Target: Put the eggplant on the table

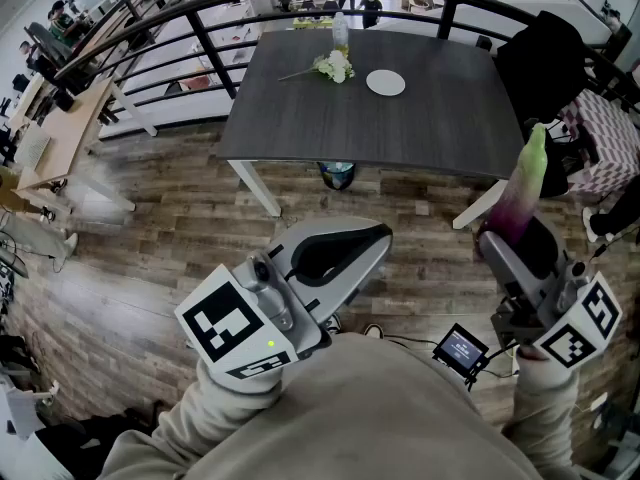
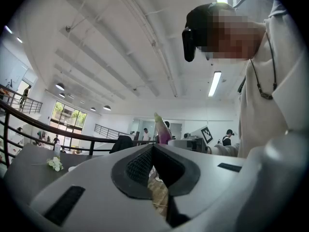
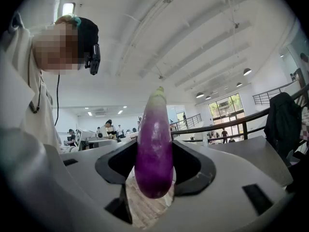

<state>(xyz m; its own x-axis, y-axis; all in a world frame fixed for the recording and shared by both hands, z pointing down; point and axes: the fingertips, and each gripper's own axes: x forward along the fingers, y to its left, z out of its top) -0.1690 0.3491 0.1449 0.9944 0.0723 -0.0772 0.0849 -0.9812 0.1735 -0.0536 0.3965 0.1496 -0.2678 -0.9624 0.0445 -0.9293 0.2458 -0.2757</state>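
**Eggplant [image 3: 154, 144] held upright in the right claw [image 1: 515, 240], not on the table [image 1: 400, 133]**

The eggplant stands on end between the right claw's jaws, its pale green tip up and its purple body low in the grip. The jaws stand wide and press on it from both sides. In the head view it is in the air by the table's near right corner, with the wooden floor [image 1: 180, 228] under the claw.

The left claw [image 1: 340, 250] is level, low and to the left, with its jaws together at the tips and nothing between them.

The table is dark grey with white legs. At its far side lie a white plate [image 1: 385, 83], a small bunch of white flowers [image 1: 333, 66] and a bottle [image 1: 340, 30], all well apart from the eggplant. A black railing [image 1: 200, 13] curves behind the table, and a dark garment [image 1: 545, 63] hangs at its right end.
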